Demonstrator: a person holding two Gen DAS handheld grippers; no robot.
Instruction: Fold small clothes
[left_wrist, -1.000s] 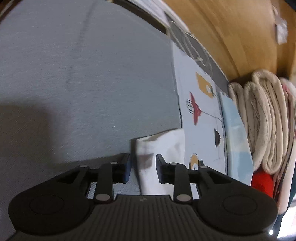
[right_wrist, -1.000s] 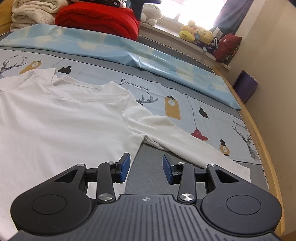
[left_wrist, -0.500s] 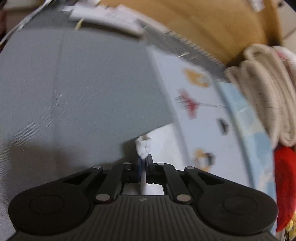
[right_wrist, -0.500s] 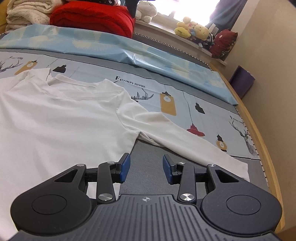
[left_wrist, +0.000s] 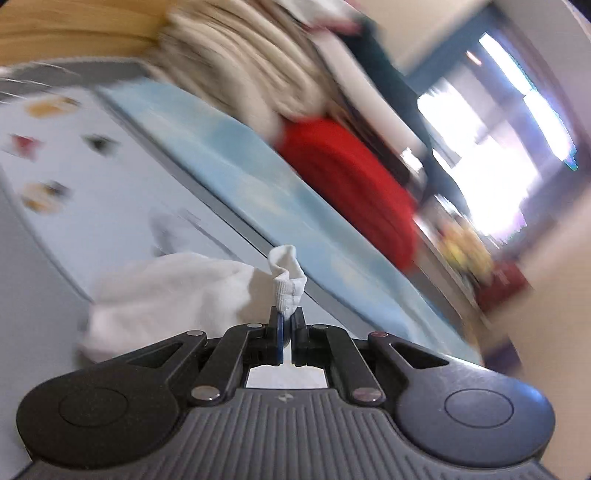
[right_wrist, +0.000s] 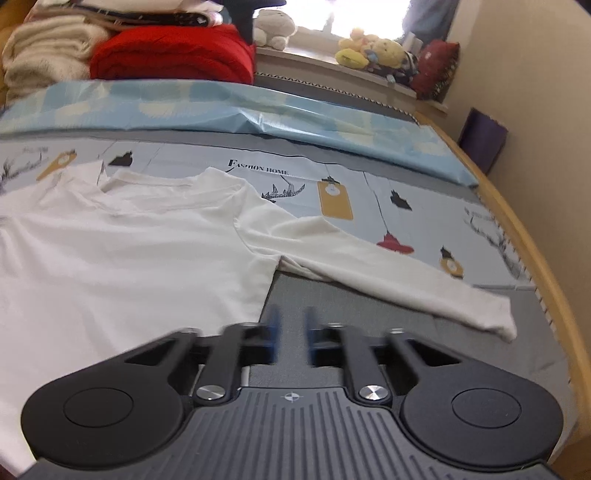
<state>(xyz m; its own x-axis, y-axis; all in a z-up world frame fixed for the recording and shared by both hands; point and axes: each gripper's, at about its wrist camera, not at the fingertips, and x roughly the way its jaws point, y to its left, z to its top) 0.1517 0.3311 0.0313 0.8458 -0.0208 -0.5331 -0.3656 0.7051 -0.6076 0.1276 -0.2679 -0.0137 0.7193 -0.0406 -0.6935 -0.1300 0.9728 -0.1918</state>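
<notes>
A white long-sleeved shirt (right_wrist: 129, 251) lies flat on the printed bed sheet, its right sleeve (right_wrist: 388, 269) stretched toward the wooden bed edge. My left gripper (left_wrist: 287, 317) is shut on a ribbed sleeve cuff (left_wrist: 286, 280), which stands up above the pads, and the shirt (left_wrist: 166, 291) trails bunched behind it to the left. That view is blurred by motion. My right gripper (right_wrist: 291, 321) hovers over grey sheet beside the shirt's side seam, below the armpit. Its jaws are closing and blurred, with a gap still showing and no cloth visibly between them.
A folded light blue cover (right_wrist: 221, 110) lies across the bed beyond the shirt. Behind it are a red blanket (right_wrist: 173, 51) and cream blankets (right_wrist: 44, 55). Plush toys (right_wrist: 373, 50) line the window sill. The wooden bed edge (right_wrist: 535, 258) runs along the right, with a purple box (right_wrist: 484, 140) past it.
The left gripper shut on the sleeve cuff, then swung up and across with it while rolling. The right jaws have narrowed and the right hand edged slightly forward.
</notes>
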